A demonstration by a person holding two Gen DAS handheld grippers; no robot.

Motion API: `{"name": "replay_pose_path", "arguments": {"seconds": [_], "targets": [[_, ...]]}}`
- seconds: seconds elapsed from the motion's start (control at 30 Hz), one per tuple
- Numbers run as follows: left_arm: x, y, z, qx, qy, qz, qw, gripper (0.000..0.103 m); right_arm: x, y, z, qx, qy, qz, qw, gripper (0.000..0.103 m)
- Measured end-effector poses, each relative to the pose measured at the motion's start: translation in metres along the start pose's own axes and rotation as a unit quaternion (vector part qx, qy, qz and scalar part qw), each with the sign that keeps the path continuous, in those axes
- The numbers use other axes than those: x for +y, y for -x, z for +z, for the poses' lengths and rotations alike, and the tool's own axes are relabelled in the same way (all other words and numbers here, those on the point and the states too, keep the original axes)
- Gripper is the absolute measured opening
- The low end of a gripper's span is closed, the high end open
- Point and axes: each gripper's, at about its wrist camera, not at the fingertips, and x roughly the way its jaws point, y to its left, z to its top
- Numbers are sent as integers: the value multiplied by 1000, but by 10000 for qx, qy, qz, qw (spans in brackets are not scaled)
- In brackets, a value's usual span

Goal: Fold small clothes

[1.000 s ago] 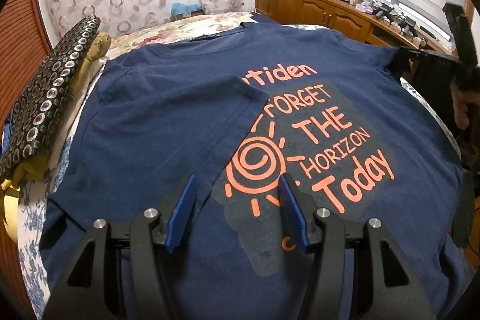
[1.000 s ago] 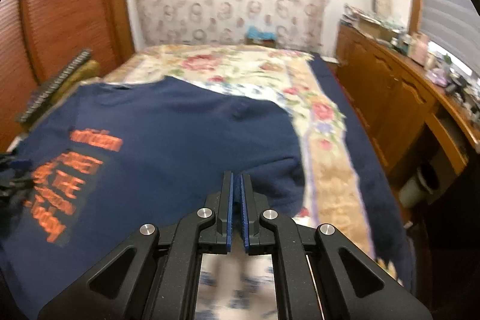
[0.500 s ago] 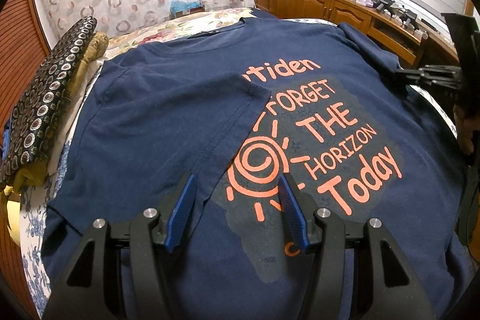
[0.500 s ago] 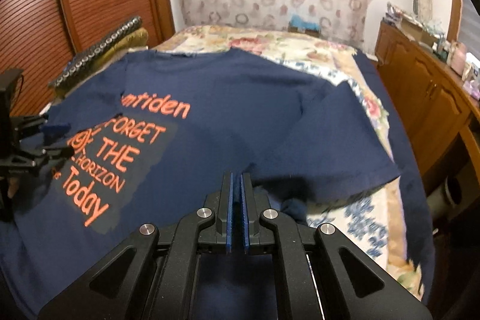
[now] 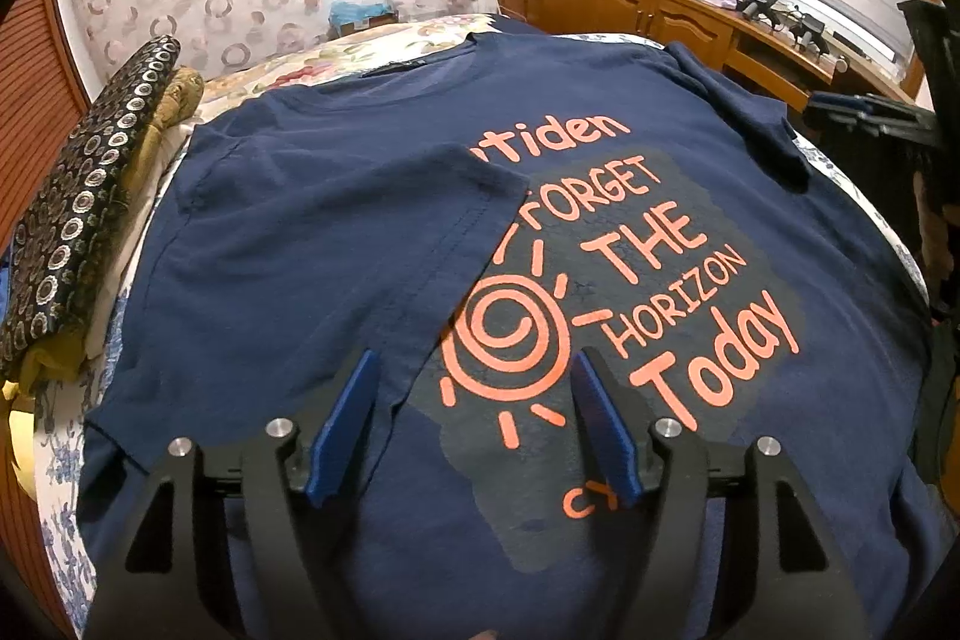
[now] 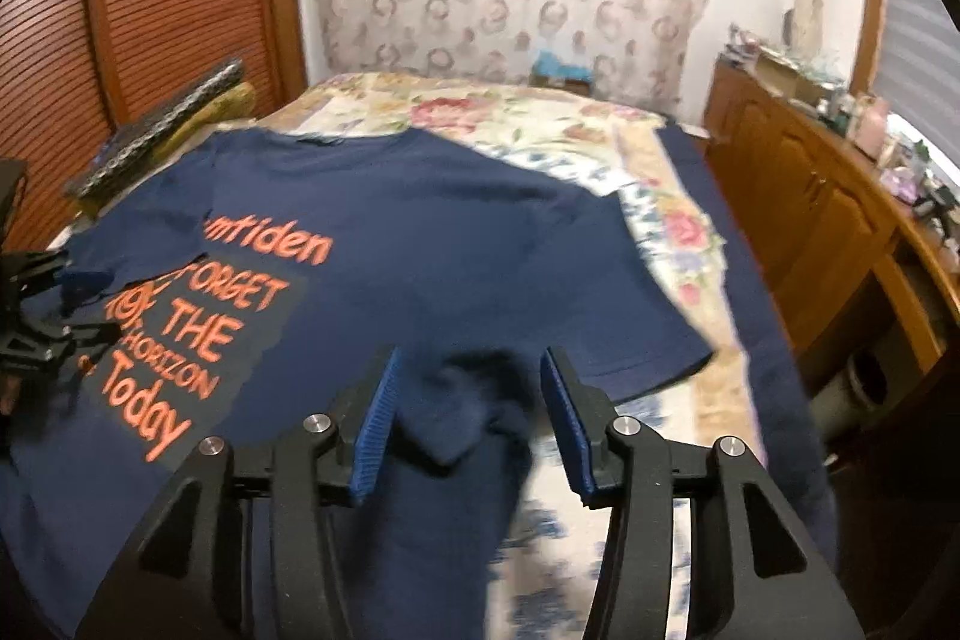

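A navy T-shirt (image 5: 630, 148) with orange print lies face up on the bed; it also shows in the right wrist view (image 6: 420, 244). Its left sleeve (image 5: 336, 232) is folded inward over the chest. Its right sleeve (image 6: 600, 316) lies spread out to the side. My left gripper (image 5: 474, 424) is open and empty, just above the shirt's lower front. My right gripper (image 6: 468, 418) is open and empty, above a small bunched fold of shirt fabric (image 6: 450, 430) at the right side. The right gripper also shows at the right edge of the left wrist view (image 5: 864, 118).
The bed has a floral cover (image 6: 540, 124). A stack of patterned cushions (image 5: 78, 220) lies along the left side by a slatted wooden door (image 6: 150, 10). A wooden cabinet (image 6: 840, 232) with clutter on top runs along the right under a window.
My right gripper was shut and has opened, letting the shirt's right side and sleeve drop onto the bed. The left gripper has stayed open and nearly still.
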Motion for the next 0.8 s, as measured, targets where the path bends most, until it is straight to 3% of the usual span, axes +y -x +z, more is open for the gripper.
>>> {"name": "replay_pose_path", "arguments": {"seconds": [0.17, 0.3, 0.63, 0.8], "targets": [[-2, -1, 1, 13, -38, -8, 10000, 72, -30, -2, 5, -20, -313, -81, 9995, 52], [-2, -1, 1, 14, -50, -5, 10000, 73, -49, -20, 3, 199, -485, -94, 9986, 52], [-3, 0, 0, -6, -32, -41, 10000, 73, -60, -54, -9, 676, -535, -59, 9963, 53], [-2, 2, 1, -24, -53, -76, 10000, 73, -52, -53, -10, 684, -231, -49, 9974, 43]]}}
